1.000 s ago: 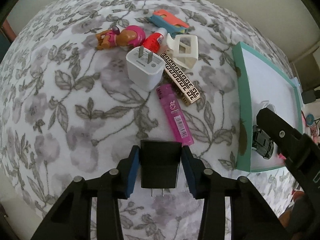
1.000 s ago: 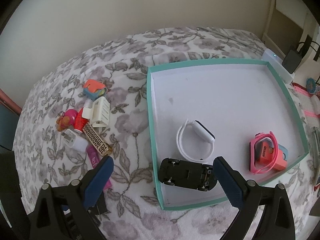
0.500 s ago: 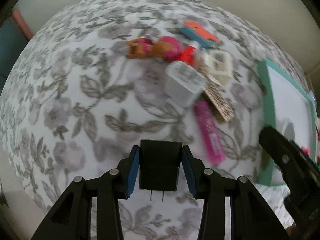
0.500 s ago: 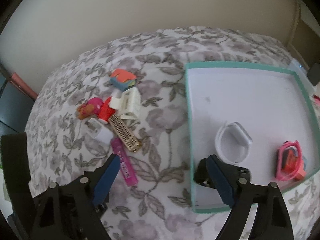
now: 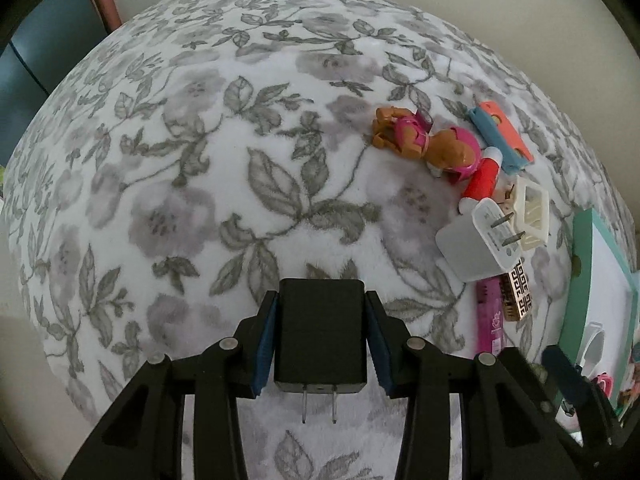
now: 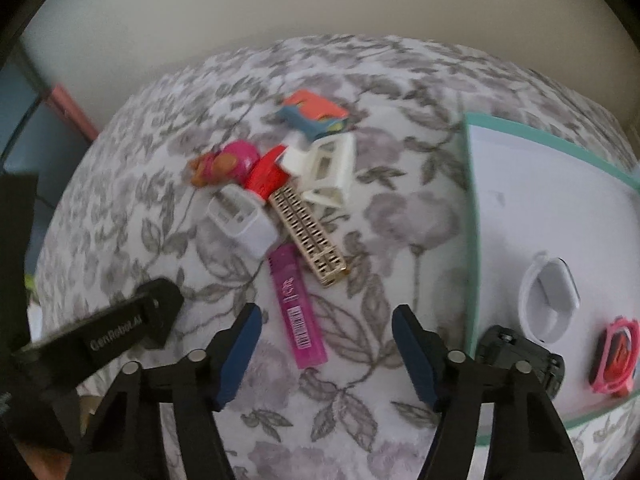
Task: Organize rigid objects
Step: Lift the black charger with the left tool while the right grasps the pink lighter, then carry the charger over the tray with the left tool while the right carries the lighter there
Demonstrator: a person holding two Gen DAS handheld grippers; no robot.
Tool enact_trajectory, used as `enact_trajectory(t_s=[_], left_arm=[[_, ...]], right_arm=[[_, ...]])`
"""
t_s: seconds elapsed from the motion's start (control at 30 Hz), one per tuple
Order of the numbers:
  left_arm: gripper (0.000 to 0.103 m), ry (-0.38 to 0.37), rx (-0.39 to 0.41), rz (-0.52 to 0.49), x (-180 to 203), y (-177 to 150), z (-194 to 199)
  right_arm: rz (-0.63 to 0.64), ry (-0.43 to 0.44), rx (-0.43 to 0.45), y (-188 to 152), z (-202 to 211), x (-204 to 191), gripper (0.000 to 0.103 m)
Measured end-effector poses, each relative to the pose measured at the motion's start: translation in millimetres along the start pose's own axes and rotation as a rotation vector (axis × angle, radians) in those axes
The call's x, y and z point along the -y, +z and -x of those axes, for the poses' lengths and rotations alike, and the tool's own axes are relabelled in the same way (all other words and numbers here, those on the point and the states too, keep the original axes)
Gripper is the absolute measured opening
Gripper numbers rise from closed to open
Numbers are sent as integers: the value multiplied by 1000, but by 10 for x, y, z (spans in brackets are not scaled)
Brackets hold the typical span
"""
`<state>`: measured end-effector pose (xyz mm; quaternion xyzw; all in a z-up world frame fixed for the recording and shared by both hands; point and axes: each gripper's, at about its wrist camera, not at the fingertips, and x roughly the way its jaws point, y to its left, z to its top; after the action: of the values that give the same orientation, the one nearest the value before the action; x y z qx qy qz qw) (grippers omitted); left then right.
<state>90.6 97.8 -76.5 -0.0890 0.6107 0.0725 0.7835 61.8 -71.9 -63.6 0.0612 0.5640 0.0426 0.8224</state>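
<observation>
The black charger (image 5: 320,334) looks like matt plastic with two bare metal prongs. The white charger (image 5: 474,246) is smooth, slightly glossy plastic, also with metal prongs. The bed cover (image 5: 240,184) is soft, fuzzy cloth with a printed grey floral pattern. The pink lighter (image 6: 296,312) is translucent glossy plastic. The patterned hair clip (image 6: 308,232) has a shiny gold finish.

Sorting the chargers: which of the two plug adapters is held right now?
The black adapter, clamped between the left gripper fingers, prongs toward the camera. The white adapter lies loose on the blanket among the clutter.
</observation>
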Motion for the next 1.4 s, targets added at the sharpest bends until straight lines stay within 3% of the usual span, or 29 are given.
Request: enact_trajectory(t_s=[0.07, 0.23, 0.6, 0.7, 0.77, 1.17, 1.4], left_arm=[[43, -2, 0, 6, -38, 0, 13], [43, 2, -3, 9, -43, 7, -22], [44, 38, -2, 6, -10, 68, -165], [44, 48, 3, 0, 36, 57, -156], [44, 53, 6, -3, 57, 58, -166], [44, 19, 8, 2, 13, 36, -86], [44, -7, 50, -12, 75, 26, 100]], right_arm=[[19, -12, -8, -5, -50, -34, 56], [40, -8, -38, -8, -211, -109, 46], [164, -126, -10, 0, -321, -338, 38], [168, -119, -12, -11, -315, -334, 33], [174, -116, -13, -28, -306, -333, 25], [98, -35, -34, -168, -152, -166, 21], [24, 40, 19, -122, 107, -33, 21]])
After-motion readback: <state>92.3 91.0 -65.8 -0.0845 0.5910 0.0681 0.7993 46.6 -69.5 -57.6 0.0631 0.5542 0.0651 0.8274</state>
